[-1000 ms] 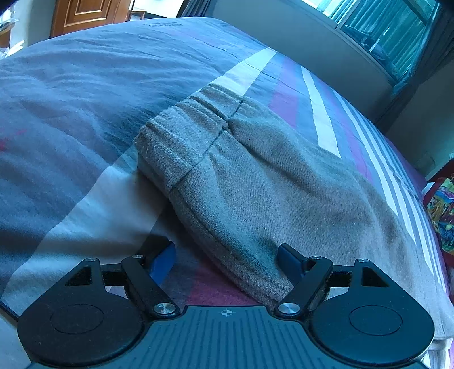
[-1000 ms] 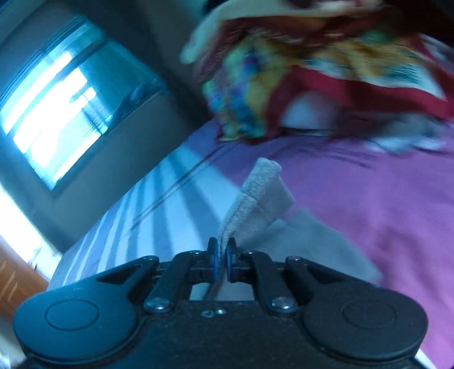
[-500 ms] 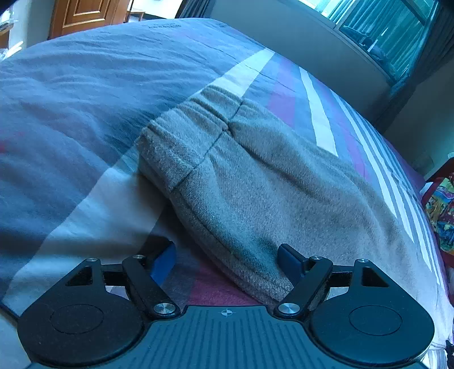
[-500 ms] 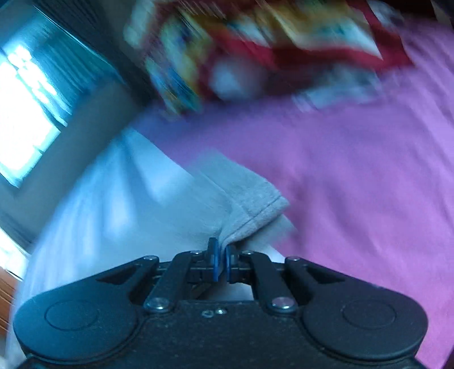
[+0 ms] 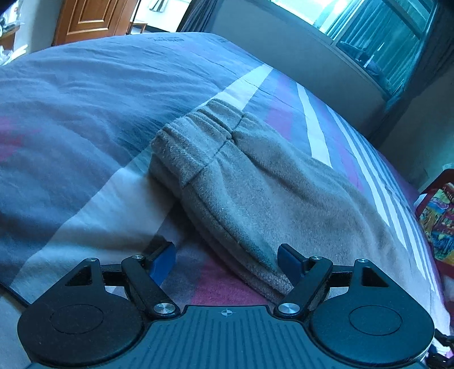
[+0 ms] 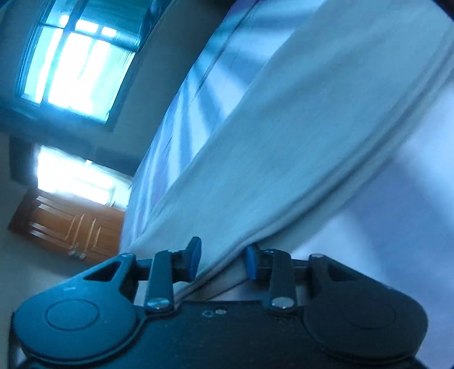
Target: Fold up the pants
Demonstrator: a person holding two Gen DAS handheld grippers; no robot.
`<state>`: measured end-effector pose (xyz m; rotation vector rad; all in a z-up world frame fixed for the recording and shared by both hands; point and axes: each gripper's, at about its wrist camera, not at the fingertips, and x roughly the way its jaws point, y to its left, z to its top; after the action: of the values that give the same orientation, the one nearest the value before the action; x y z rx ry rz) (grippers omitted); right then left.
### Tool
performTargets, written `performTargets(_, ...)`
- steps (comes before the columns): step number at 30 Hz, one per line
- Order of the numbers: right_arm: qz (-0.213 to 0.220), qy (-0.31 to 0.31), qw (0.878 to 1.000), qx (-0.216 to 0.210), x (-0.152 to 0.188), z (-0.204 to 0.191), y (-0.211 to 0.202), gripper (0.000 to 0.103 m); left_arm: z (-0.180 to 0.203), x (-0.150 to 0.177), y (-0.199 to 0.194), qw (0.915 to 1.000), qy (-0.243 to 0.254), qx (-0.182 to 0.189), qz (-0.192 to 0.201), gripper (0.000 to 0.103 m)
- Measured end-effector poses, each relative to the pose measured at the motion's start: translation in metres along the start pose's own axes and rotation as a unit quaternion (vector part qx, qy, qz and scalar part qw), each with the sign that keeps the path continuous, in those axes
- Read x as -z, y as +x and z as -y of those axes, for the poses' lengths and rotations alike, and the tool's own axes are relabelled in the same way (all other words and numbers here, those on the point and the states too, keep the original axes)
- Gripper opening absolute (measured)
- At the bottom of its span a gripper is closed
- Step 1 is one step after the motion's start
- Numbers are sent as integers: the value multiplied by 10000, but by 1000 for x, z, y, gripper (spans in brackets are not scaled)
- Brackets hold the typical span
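Grey sweatpants point(image 5: 255, 181) lie on the striped bedspread point(image 5: 85, 99), waistband toward the far left, legs running off to the right. My left gripper point(image 5: 225, 259) is open, low over the bed, its jaws straddling the near folded edge of the pants. In the blurred right wrist view the grey pants fabric point(image 6: 283, 147) stretches away diagonally, and its edge passes between the jaws of my right gripper point(image 6: 222, 262), which is open with a clear gap between the blue pads.
A wooden door point(image 5: 93, 20) stands beyond the bed's far end and a window point(image 5: 377, 34) along the right wall. A colourful cloth point(image 5: 439, 218) lies at the bed's right edge. The right wrist view also shows the window point(image 6: 76, 62) and the door point(image 6: 71, 227).
My right gripper was shut on the pant leg's end and has opened, letting it go, while swinging round quickly. My left gripper has stayed open and nearly still.
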<state>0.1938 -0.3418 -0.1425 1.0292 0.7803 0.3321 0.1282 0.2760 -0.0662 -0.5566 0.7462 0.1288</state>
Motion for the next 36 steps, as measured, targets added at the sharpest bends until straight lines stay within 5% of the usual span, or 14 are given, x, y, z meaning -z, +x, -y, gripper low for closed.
performTargets(2,-189,-121,9997,-20,7,-17,15,23,-3,1,1,10000,-19,44,0,79)
performTargets(3,-256,-212,9994,-64,6,-24,19,5,-3,2,1,10000,-20,55,6,79)
performTargets(6,4,-616,9977,-266,17,-41,-1,4,-3,3,0,10000,3,83,46,79)
performTargets(10,-447,-733,9956,365,16,-20,12,4,-2,3,-3,9999,-7,61,117,79)
performTargets(13,-808,-790,9935,127,8,-25,6,28,-5,3,-21,9988,-38,46,477,79)
performTargets(18,-890,-2173,9699,-639,-17,-83,-3,30,-15,-10,-31,9950,-397,81,913,79)
performTargets(25,-1299,-3449,9262,-793,-74,-168,129,46,-28,-28,-7,9942,-717,-217,770,78)
performTargets(27,-1486,-3730,9132,-693,-69,-184,167,46,-30,-32,3,9948,-705,-128,718,47)
performTargets(32,-1989,-4106,8890,-392,-62,-198,227,46,-23,-36,12,9964,-363,-173,744,41)
performTargets(36,-2294,-4080,8825,-451,-62,-193,251,42,-29,-36,11,9964,-400,-63,746,41)
